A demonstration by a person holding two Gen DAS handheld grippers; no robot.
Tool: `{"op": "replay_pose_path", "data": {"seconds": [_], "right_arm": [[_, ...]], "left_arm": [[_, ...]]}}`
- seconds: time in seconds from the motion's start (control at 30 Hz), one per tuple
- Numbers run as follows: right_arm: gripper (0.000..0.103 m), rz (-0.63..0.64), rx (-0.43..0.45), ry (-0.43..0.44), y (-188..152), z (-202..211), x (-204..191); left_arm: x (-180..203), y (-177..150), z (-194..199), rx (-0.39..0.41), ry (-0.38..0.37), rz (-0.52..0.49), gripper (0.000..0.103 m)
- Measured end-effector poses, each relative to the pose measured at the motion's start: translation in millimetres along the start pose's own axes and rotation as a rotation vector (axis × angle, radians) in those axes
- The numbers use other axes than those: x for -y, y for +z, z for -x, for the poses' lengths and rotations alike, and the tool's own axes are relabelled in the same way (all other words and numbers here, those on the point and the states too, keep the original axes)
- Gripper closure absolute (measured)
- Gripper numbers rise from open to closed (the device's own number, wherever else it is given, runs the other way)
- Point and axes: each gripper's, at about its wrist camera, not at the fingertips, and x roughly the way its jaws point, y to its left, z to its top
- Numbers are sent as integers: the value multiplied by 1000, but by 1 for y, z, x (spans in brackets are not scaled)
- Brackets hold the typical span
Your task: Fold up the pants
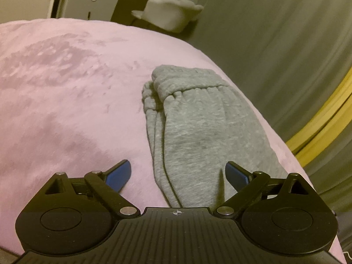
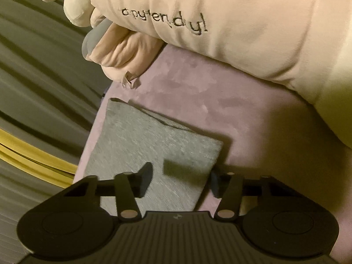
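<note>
Grey sweatpants [image 1: 193, 127] lie folded into a long narrow bundle on the pink blanket [image 1: 66, 88], with the gathered waistband at the far end. My left gripper [image 1: 178, 176] hovers over the near end. Its blue pads [image 1: 118, 176] are spread wide on either side of the cloth and grip nothing. In the right wrist view the other end of the sweatpants [image 2: 154, 136] lies flat near the bed's left edge. My right gripper [image 2: 180, 182] sits low over it with its jaws partly apart. One finger is over the cloth and the other at its right edge. The cloth between them looks flat and unpinched.
A big cream plush pillow [image 2: 242, 22] with stitched lettering lies across the bed just beyond the pants. The bed edge runs close beside the pants, with grey floor and a yellow strip [image 1: 325, 118] below. A white chair [image 1: 171, 13] and a grey cabinet [image 1: 94, 4] stand far off.
</note>
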Motion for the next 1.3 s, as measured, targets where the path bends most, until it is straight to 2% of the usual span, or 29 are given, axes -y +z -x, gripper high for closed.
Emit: {"op": "replay_pose_path", "data": {"seconds": [0.07,0.17,0.27,0.33,0.4,0.5,0.53,0.57,0.63,0.67,0.73,0.77,0.83,0.87,0.93,0.97,1.03,1.07,1.1,1.13,1.23,1.27,1.3], "right_arm": [[78,-1,5,15,1,-4,3],[78,-29,25,37,-2,-8,10],[67,-36,33,68,-4,-8,12],[67,-5,21,44,-3,-7,7],[86,91,3,-44,0,-9,-8],[93,262,20,-115,0,-4,-42],[93,316,39,-129,-2,-1,-55],[94,424,82,-137,-9,6,-80],[94,646,154,-115,-34,22,-129],[94,795,187,-61,-58,34,-162],[94,1014,211,88,-105,53,-210],[95,1084,211,162,-127,60,-225],[96,1250,140,352,-186,68,-252],[97,1309,107,404,-212,66,-258],[97,1415,13,437,-263,51,-261],[97,1455,-71,429,-289,37,-258],[97,1501,-226,339,-325,8,-244],[97,1513,-302,265,-338,-6,-234],[96,1517,-336,210,-343,-15,-229],[97,1511,-318,208,-341,-12,-229],[94,1327,-276,324,-301,13,-238],[85,1247,-244,331,-283,19,-239],[72,1170,-199,315,-266,23,-239]], "left_arm": [[1,-1,0,0,5,-9,6],[4,-2,0,1,14,-26,6],[5,-3,0,2,21,-37,6],[6,-3,0,2,25,-42,6],[7,-3,1,1,25,-46,6],[6,-3,1,0,23,-43,6],[6,-3,1,1,21,-39,6],[6,-3,2,2,20,-37,6],[6,-4,2,2,20,-37,6],[6,-4,2,2,20,-38,6],[7,-4,2,3,21,-44,6],[7,-4,3,4,20,-46,6],[7,-5,5,5,14,-46,6],[7,-5,6,4,13,-44,6],[6,-5,8,1,5,-40,6],[5,-5,9,-1,1,-37,6],[4,-6,10,-7,-9,-35,6],[5,-6,10,-9,-12,-39,6],[5,-6,10,-11,-14,-43,6],[6,-6,10,-10,-21,-47,6],[13,-7,12,-5,-55,-104,6],[20,-9,14,1,-66,-150,6],[27,-10,17,4,-82,-194,6]]}}
